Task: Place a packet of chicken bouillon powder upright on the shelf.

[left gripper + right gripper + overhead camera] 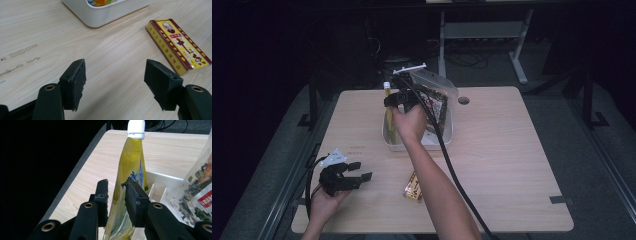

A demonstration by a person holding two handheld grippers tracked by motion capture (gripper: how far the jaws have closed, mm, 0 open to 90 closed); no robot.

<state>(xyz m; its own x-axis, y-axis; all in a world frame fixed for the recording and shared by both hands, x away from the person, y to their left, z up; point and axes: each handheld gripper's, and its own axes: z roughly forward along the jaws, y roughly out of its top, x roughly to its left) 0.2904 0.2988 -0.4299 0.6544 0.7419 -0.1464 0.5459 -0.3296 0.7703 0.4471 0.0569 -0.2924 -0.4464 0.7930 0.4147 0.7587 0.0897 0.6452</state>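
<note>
- Currently two grippers on record: right gripper (116, 192) sits at the near-left corner of the bin (391, 141), left gripper (357, 171) at the table's (512, 150) near-left edge.
- Right gripper: jaws pressed against both faces of one yellow pouch (128, 170), clamping it about mid-height. Pouch stands upright, foot inside the bin, white screw cap (136, 129) at top.
- Pouch print: blue characters on the yellow-green face, too small and creased to read.
- Left gripper: jaws spread wide, nothing between them, low over bare tabletop, held in the left hand (324, 202). In the left gripper view the gap frames only wood grain.
- Count, bins: one, white, rounded corners, mid-table toward the far edge. An inner divider shows in the right gripper view.
- Count, bags: one clear bag (437, 100) in the bin, right of the pouch, holding dark dried leafy bits with some orange pieces. Red label (206, 200) with white writing, unreadable at this angle.
- Count, boxes: one flat yellow box (178, 46) with a dark red border, lying on the table between bin and near edge, well apart from the left gripper. Chinese characters run down face and side; a small portrait is printed at one end. I cannot read them with certainty.
- Table: light wood; one round cable hole (463, 100) beside the bin's far-right side.
</note>
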